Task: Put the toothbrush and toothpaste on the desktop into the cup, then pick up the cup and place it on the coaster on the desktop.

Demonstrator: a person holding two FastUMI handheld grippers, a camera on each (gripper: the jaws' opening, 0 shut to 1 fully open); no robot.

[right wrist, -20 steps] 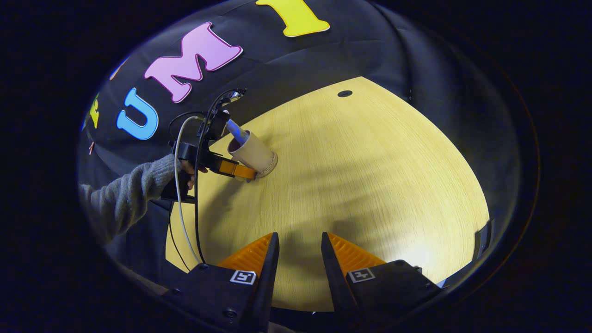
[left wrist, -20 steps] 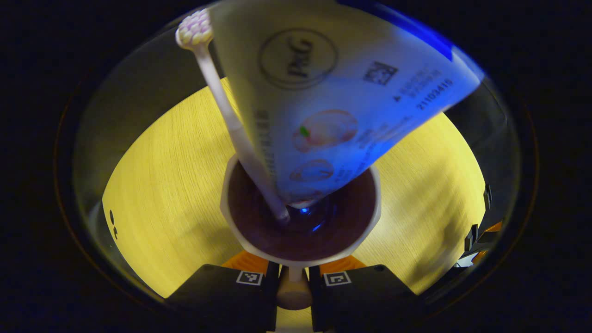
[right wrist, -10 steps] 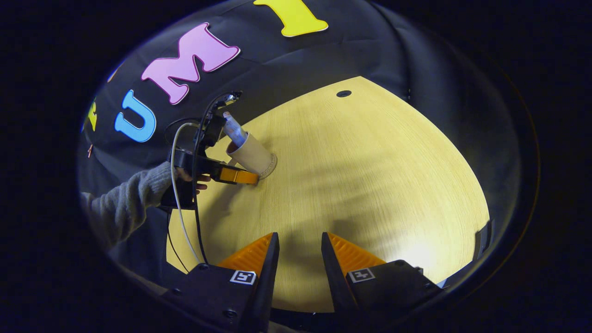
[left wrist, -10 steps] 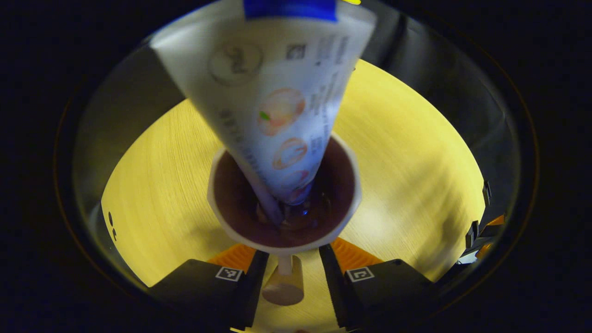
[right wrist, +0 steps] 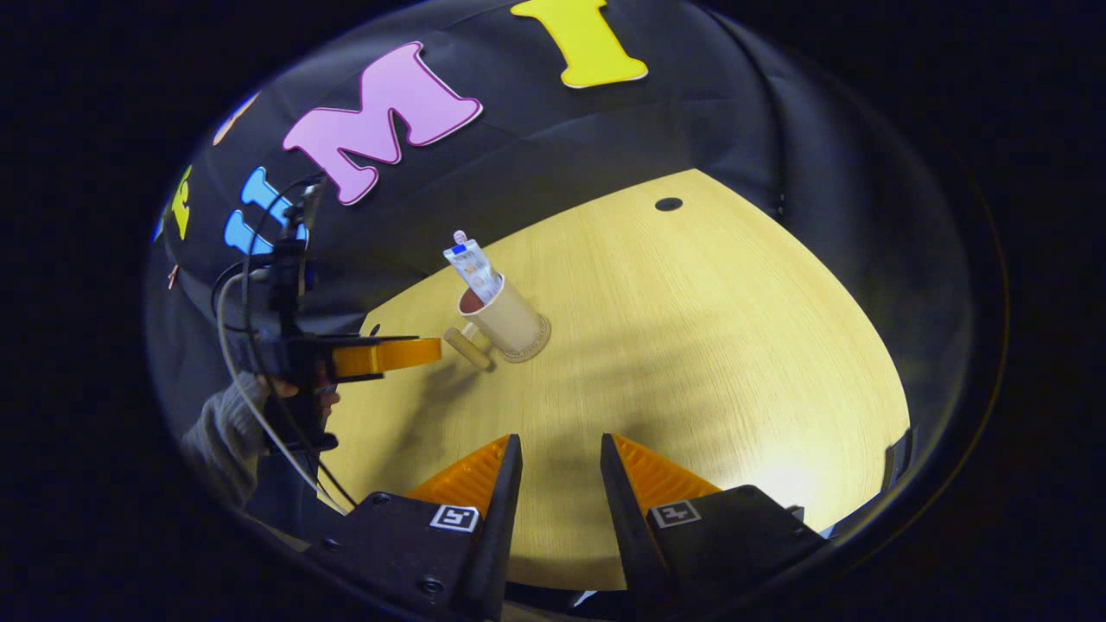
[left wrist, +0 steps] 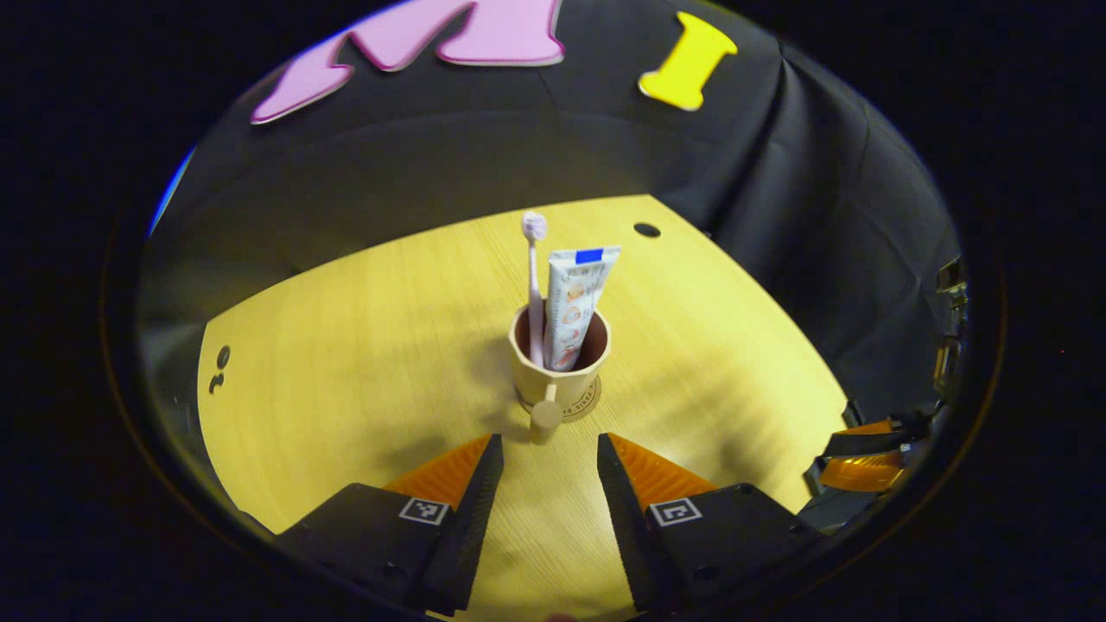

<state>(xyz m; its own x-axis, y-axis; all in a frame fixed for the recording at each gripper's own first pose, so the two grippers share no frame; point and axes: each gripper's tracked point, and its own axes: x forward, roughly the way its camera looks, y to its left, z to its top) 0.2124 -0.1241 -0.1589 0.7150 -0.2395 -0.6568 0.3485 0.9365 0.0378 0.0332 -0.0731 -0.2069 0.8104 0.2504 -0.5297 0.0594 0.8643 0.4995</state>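
Spreading across each frame's middle is a wooden desktop (left wrist: 346,363), and at centre of the left gripper view a cup (left wrist: 558,371) stands on its coaster (left wrist: 591,401), holding toothpaste (left wrist: 574,307) and toothbrush (left wrist: 534,285). Both the left gripper (left wrist: 543,453) and right gripper (right wrist: 560,458) have fingers apart, holding nothing (the task looks complete). Next, I judge, only withdrawing remains.

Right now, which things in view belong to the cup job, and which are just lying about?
Job things:
cup
toothbrush, standing in the cup
toothpaste, standing in the cup
coaster, under the cup
left gripper, open, clear of the cup
right gripper, open

Just there:
desktop
cable hole
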